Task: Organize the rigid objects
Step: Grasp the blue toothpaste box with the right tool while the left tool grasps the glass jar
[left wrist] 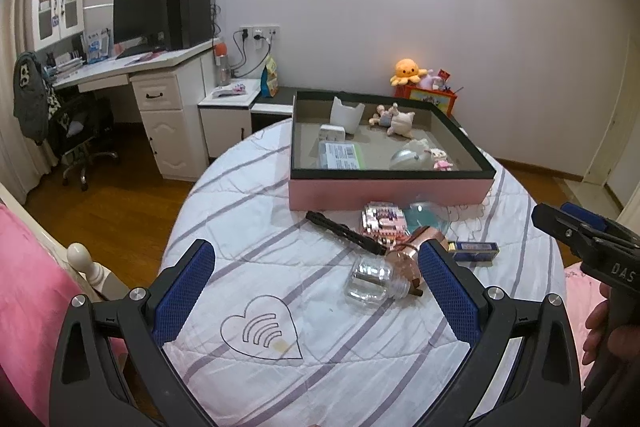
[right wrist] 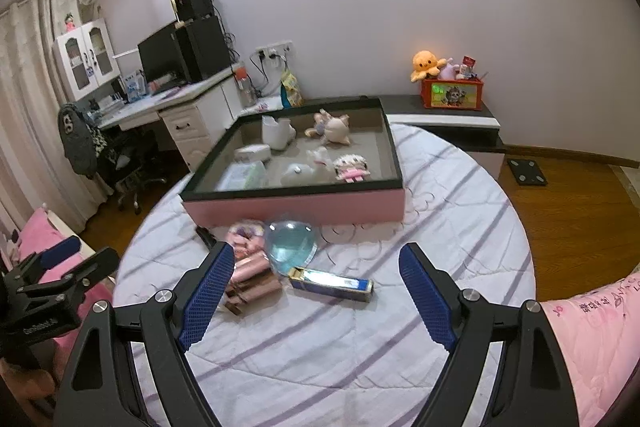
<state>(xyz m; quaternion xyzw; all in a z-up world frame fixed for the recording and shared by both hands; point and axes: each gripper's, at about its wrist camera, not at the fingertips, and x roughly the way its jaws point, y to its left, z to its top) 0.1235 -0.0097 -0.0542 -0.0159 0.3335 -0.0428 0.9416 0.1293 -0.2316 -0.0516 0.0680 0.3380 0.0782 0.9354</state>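
I see a bed covered in a white quilt point(left wrist: 256, 211) with lilac stripes, filling most of both views. On its far half sits a wide, shallow pink box point(right wrist: 296, 207) with a black rim. Inside it lie a white cat-eared cup point(left wrist: 346, 113), a white power adapter point(left wrist: 332, 134), a flat labelled packet point(left wrist: 341, 155), a pale plush pig point(right wrist: 335, 127) and a small pink doll point(right wrist: 350, 167).

Just in front of the box, on the quilt, the loose items are clustered. A clear blue-tinted ball point(right wrist: 290, 242) lies nearest the box wall. Beside it is a pink brick-built toy point(left wrist: 382, 221). A black stick-shaped tool point(left wrist: 344, 231) lies angled to the left of that toy. A clear glass bottle point(left wrist: 370, 281) lies on its side, with a rose-gold cap point(left wrist: 418, 253) at its neck. A small blue and gold box point(right wrist: 331, 284) lies flat, just to the right of the cluster.

My left gripper point(left wrist: 316, 291) hovers above the quilt with its blue-padded jaws spread wide and holding nothing; the bottle lies near its right finger. My right gripper point(right wrist: 316, 297) also hangs spread wide and empty, with the blue and gold box lying between its fingers, farther ahead.
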